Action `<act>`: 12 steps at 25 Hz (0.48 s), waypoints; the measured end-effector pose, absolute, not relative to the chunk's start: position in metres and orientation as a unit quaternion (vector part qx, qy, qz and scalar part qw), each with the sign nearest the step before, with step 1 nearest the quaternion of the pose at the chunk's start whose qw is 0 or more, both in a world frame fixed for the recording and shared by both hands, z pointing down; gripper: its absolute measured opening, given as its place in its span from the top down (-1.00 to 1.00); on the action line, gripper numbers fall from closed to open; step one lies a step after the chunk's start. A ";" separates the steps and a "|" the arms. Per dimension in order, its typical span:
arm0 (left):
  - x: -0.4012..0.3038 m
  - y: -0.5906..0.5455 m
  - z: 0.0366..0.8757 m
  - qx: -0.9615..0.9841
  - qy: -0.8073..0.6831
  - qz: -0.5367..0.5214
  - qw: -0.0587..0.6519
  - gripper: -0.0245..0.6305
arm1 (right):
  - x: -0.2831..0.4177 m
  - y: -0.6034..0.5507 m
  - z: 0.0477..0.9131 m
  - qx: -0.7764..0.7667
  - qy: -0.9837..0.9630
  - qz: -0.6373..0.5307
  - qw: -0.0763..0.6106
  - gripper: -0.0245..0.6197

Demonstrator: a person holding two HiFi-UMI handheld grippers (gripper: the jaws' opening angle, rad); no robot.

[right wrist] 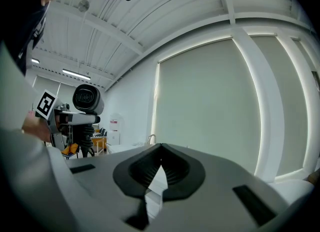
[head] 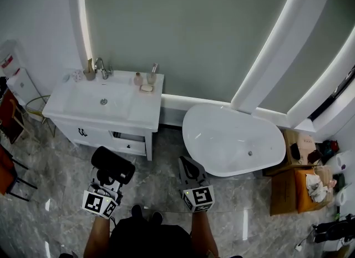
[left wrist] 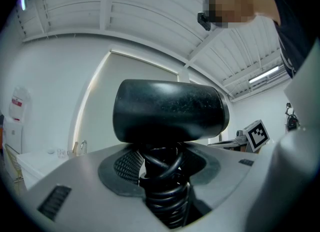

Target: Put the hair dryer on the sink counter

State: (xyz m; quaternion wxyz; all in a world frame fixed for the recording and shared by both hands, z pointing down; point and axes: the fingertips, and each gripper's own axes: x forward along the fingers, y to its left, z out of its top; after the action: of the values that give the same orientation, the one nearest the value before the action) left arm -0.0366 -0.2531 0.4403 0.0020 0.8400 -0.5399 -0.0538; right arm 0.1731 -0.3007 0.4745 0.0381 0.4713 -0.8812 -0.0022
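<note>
A black hair dryer (head: 112, 165) is held upright over the marble floor, its handle wrapped in its coiled cord (left wrist: 162, 191). My left gripper (head: 108, 185) is shut on that handle. In the left gripper view the dryer's barrel (left wrist: 170, 110) lies crosswise just above the jaws. My right gripper (head: 189, 168) is beside it to the right, shut with nothing in it, its tips meeting (right wrist: 161, 150). In the right gripper view, the dryer (right wrist: 87, 99) shows at the far left. The white sink counter (head: 145, 104) stands ahead and slightly left, some way from both grippers.
On the counter are a faucet (head: 101, 67), two small bottles (head: 138, 78), a soap dish (head: 146, 88) and a basin (head: 102, 100). A white bathtub (head: 233, 137) lies to the right. Cardboard boxes (head: 291, 182) stand far right, and chairs (head: 11, 118) far left.
</note>
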 end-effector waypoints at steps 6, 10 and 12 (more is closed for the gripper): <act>-0.026 -0.239 0.442 0.834 -0.549 -0.055 0.000 0.24 | 0.181 -0.297 0.478 0.456 -0.889 -0.001 0.031 0.84; -0.025 -0.234 0.448 0.832 -0.553 -0.046 -0.001 0.24 | 0.178 -0.298 0.483 0.448 -0.893 0.002 0.036 0.84; -0.028 -0.237 0.451 0.829 -0.557 -0.050 0.001 0.24 | 0.176 -0.300 0.484 0.445 -0.895 -0.001 0.037 0.84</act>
State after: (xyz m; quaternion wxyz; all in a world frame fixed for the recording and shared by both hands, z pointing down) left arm -0.0278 -0.2367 0.4510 0.0009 0.8291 -0.5568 -0.0498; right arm 0.1763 -0.3004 0.4844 0.0371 0.4452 -0.8947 -0.0011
